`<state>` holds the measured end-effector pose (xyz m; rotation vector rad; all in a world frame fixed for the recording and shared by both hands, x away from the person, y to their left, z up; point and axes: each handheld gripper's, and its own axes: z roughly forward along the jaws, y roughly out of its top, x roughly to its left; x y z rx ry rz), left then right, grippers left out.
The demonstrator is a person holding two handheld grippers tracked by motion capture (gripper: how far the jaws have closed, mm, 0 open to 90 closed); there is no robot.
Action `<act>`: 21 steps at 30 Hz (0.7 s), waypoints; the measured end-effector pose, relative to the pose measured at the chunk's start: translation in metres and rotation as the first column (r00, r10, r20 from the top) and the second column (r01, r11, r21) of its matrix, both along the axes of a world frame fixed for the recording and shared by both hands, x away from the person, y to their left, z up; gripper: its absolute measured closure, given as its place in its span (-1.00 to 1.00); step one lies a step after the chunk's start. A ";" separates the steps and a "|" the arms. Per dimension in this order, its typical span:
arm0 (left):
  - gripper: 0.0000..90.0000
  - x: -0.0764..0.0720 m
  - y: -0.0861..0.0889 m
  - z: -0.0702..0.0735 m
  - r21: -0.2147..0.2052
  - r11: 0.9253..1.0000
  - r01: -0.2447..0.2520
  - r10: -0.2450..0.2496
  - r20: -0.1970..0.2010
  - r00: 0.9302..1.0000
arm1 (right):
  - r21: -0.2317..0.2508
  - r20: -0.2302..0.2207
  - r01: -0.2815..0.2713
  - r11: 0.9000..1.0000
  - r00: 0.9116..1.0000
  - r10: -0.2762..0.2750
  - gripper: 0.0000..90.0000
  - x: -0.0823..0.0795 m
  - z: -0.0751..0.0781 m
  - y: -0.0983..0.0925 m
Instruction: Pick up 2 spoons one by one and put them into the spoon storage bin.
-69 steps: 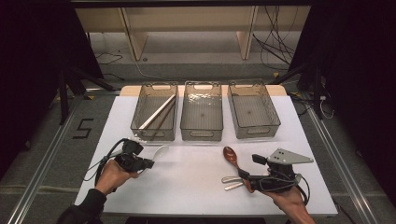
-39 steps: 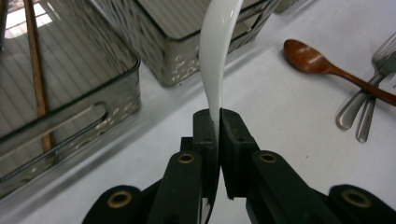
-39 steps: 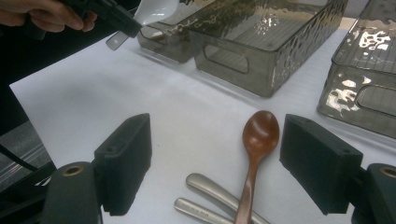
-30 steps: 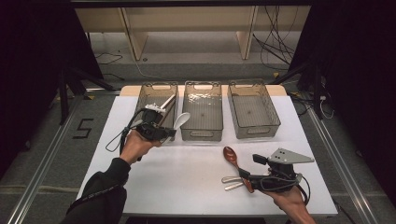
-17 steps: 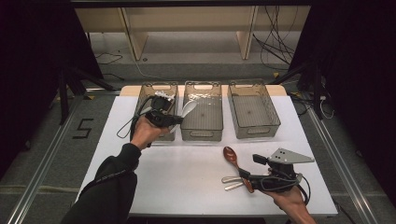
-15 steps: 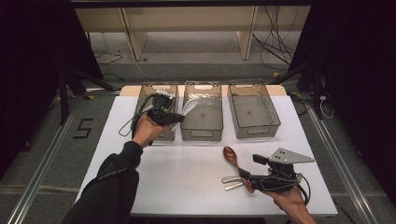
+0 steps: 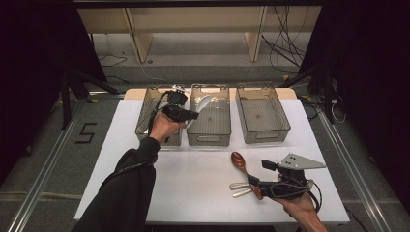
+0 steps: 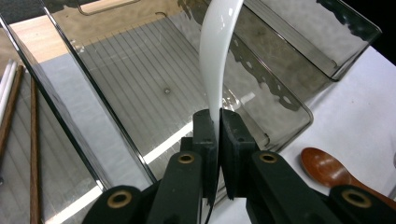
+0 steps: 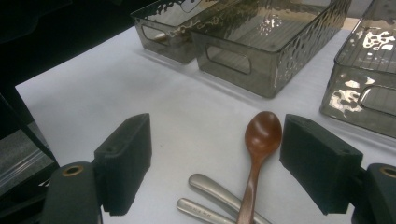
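Left gripper point(image 8: 217, 122) clamps white spoon point(image 8: 217, 60); right gripper point(image 9: 215, 161) (wide open) holds nothing.

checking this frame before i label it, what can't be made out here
- White spoon: its bowl is cut off by the top edge of the left gripper view.
- Two metal utensils: their working ends run off the bottom edge of the right gripper view, and the right gripper covers them in the high view.
- Chopsticks: cut off at the left edge.
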<state>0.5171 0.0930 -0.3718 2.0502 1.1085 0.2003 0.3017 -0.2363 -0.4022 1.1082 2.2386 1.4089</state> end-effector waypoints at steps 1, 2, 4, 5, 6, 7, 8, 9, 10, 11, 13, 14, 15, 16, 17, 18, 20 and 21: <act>0.89 0.002 -0.001 0.000 -0.003 1.000 -0.003 0.003 -0.003 1.000 | 0.000 -0.001 -0.002 1.000 1.000 0.002 -0.42 0.000 0.000 0.000; 0.89 0.003 -0.002 -0.001 -0.009 1.000 -0.010 0.010 -0.003 1.000 | -0.001 -0.001 -0.002 1.000 1.000 0.002 -0.42 0.000 0.000 0.000; 0.89 0.007 -0.005 -0.002 -0.010 1.000 -0.011 0.011 -0.008 1.000 | -0.004 -0.004 -0.005 1.000 1.000 0.005 -0.42 0.000 0.000 0.001; 0.89 0.008 -0.006 -0.003 -0.003 1.000 -0.009 0.009 -0.007 1.000 | -0.004 -0.003 -0.006 1.000 1.000 0.006 -0.42 0.000 0.000 0.001; 0.88 0.010 -0.008 -0.005 -0.005 1.000 -0.011 0.011 -0.011 1.000 | -0.003 -0.002 -0.006 1.000 1.000 0.006 -0.42 0.000 0.000 0.001; 0.88 0.011 -0.010 -0.006 -0.006 1.000 -0.014 0.014 -0.016 1.000 | -0.004 0.000 -0.005 1.000 1.000 0.005 -0.42 0.000 0.000 0.001; 0.88 0.012 -0.010 -0.007 -0.002 1.000 -0.012 0.012 -0.017 1.000 | -0.001 -0.002 -0.003 1.000 1.000 0.003 -0.42 0.000 0.000 0.000; 0.88 0.013 -0.012 -0.008 -0.004 1.000 -0.015 0.015 -0.018 1.000 | 0.000 -0.002 -0.002 1.000 1.000 0.002 -0.42 0.000 0.000 0.000; 0.88 0.014 -0.013 -0.009 0.001 1.000 -0.014 0.014 -0.023 1.000 | 0.000 -0.002 -0.003 1.000 1.000 0.003 -0.43 0.000 0.000 0.000; 0.88 0.015 -0.014 -0.011 0.007 1.000 -0.016 0.016 -0.025 1.000 | 0.000 -0.002 -0.003 1.000 1.000 0.003 -0.42 0.000 0.000 0.000; 0.88 0.016 -0.015 -0.013 0.007 1.000 -0.022 0.022 -0.032 0.999 | 0.000 -0.002 -0.004 1.000 1.000 0.004 -0.43 0.000 0.000 0.000; 0.88 0.017 -0.015 -0.014 0.007 1.000 -0.024 0.025 -0.033 0.999 | 0.000 -0.003 -0.004 1.000 1.000 0.004 -0.42 0.000 0.000 0.000; 0.88 0.018 -0.016 -0.015 0.009 1.000 -0.023 0.023 -0.036 0.999 | 0.001 -0.003 -0.004 1.000 1.000 0.004 -0.42 0.000 0.000 0.000; 0.88 0.018 -0.016 -0.015 0.010 1.000 -0.026 0.027 -0.039 0.999 | 0.001 -0.002 -0.004 1.000 1.000 0.004 -0.42 0.000 0.000 0.000; 0.88 0.019 -0.016 -0.016 0.015 1.000 -0.027 0.027 -0.039 0.999 | 0.001 -0.002 -0.005 1.000 1.000 0.005 -0.42 0.000 0.000 0.000; 0.88 0.019 -0.017 -0.017 0.014 0.999 -0.029 0.029 -0.042 0.999 | 0.001 -0.002 -0.004 1.000 1.000 0.004 -0.42 0.001 -0.001 0.000; 0.88 0.020 -0.018 -0.019 0.011 0.999 -0.034 0.035 -0.047 0.998 | 0.002 -0.004 -0.005 1.000 1.000 0.005 -0.42 0.000 0.000 0.000; 0.88 0.021 -0.018 -0.020 0.014 0.999 -0.034 0.035 -0.052 0.998 | 0.002 -0.004 -0.005 1.000 1.000 0.005 -0.42 0.000 -0.001 0.000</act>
